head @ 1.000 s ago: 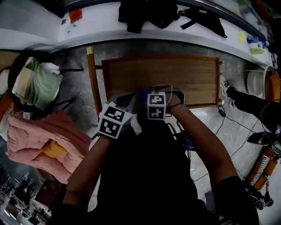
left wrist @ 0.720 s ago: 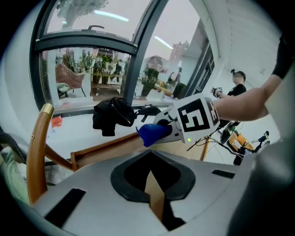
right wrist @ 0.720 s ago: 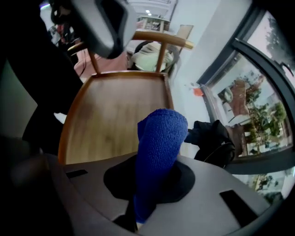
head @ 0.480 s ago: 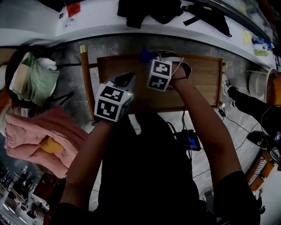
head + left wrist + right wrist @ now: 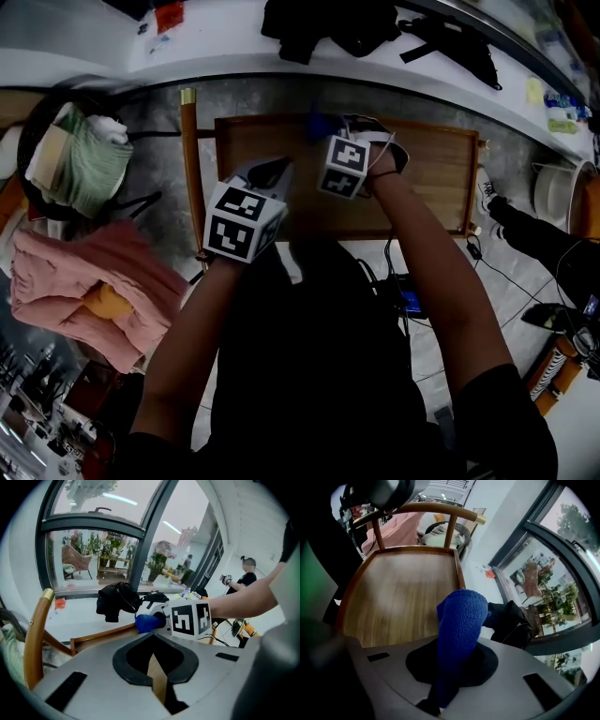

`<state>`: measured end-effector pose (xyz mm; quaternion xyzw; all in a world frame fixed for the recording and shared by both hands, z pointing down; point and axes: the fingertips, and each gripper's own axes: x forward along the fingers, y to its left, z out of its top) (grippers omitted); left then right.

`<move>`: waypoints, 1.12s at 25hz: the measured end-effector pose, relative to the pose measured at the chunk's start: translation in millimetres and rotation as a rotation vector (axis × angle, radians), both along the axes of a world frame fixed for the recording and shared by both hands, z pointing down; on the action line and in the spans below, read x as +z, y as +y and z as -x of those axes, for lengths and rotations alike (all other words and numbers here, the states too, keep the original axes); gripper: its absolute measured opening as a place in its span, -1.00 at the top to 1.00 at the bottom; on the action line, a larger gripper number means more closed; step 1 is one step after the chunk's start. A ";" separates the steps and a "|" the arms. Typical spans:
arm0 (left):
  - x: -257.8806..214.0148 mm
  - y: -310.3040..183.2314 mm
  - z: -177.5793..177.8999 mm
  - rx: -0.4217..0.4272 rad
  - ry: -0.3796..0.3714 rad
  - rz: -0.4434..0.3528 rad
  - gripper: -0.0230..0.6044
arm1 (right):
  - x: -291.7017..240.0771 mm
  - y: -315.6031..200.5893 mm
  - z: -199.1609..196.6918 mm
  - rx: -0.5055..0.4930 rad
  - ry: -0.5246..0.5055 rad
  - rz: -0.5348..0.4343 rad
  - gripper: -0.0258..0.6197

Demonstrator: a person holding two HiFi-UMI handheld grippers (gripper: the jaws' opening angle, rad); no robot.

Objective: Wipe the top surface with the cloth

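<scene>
The right gripper (image 5: 326, 131) is clamped on a blue cloth (image 5: 458, 630) – its jaws pinch the lower end of the rolled fabric, and the free end sticks out ahead of them. In the head view the cloth (image 5: 315, 123) sits at the far edge of the wooden chair seat (image 5: 427, 178), roughly midway along it. Whether it presses on the wood or hangs just above it is hard to judge from here. The right gripper view shows the seat (image 5: 403, 588) spread out beyond the cloth, bare and light brown, with the curved backrest (image 5: 417, 509) at its far side.

The left gripper (image 5: 270, 171) hovers over the near left part of the seat, beside the right one. Its jaws (image 5: 153, 660) are drawn together with nothing between them – only a thin sliver of wood shows through.

A black garment (image 5: 328, 26) lies on the white ledge (image 5: 216, 42) past the chair. A pink heap of fabric (image 5: 89, 291) sits on the floor to the left.
</scene>
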<state>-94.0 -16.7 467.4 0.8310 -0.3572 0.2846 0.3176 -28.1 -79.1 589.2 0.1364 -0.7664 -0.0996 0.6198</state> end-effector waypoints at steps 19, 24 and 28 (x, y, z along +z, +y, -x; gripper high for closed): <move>3.9 61.5 -26.6 0.100 0.020 0.076 0.90 | 15.3 175.4 -0.7 -0.143 0.012 0.336 0.77; 5.4 75.9 -32.7 0.120 0.021 0.099 0.90 | 15.6 206.4 -5.0 -0.175 0.029 0.415 0.77; 9.1 85.0 -35.4 0.138 0.014 0.114 0.90 | 15.9 218.2 -6.0 -0.195 0.037 0.452 0.77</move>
